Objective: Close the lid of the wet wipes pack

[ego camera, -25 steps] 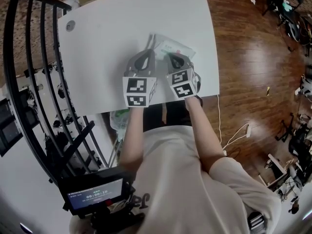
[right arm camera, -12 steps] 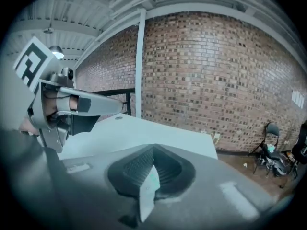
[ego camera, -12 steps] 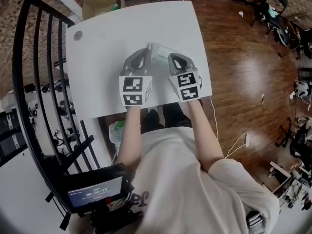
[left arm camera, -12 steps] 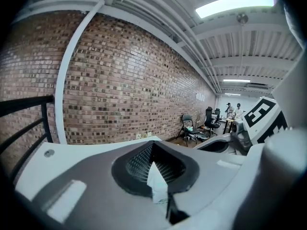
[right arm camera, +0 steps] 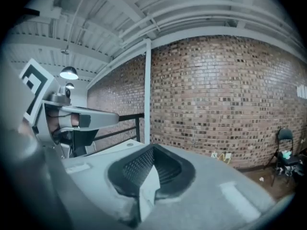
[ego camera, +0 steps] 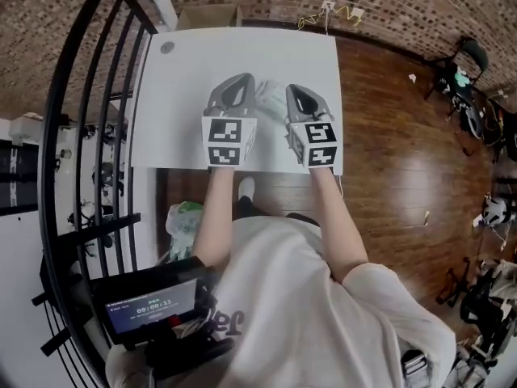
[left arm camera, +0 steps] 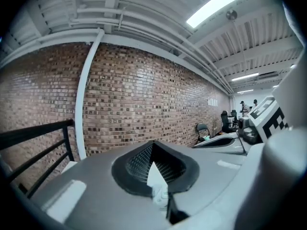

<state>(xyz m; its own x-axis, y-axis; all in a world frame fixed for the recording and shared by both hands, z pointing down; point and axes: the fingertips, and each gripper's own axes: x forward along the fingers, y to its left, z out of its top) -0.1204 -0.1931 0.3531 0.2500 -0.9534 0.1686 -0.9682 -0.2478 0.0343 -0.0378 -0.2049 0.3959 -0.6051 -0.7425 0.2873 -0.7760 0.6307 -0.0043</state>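
Note:
The wet wipes pack (ego camera: pixel 271 97) lies on the white table (ego camera: pixel 178 111); only a pale strip of it shows between the two grippers, and its lid is hidden. My left gripper (ego camera: pixel 238 81) is held up over the pack's left side, my right gripper (ego camera: pixel 294 90) over its right side. Both gripper views look level at a brick wall, not at the table. In them the left gripper (left arm camera: pixel 153 145) and the right gripper (right arm camera: pixel 153 147) have their jaws together with nothing held. Each view catches the other gripper at its edge.
A black metal railing (ego camera: pixel 89 111) runs along the table's left side. A cardboard box (ego camera: pixel 208 16) sits beyond the far edge, before the brick wall. A round grommet (ego camera: pixel 166 48) marks the far left corner. Wooden floor (ego camera: pixel 388 136) lies to the right, with chairs farther off.
Both grippers have risen off the pack and tipped up toward the wall. The head view has swung, so the table now sits farther up the picture.

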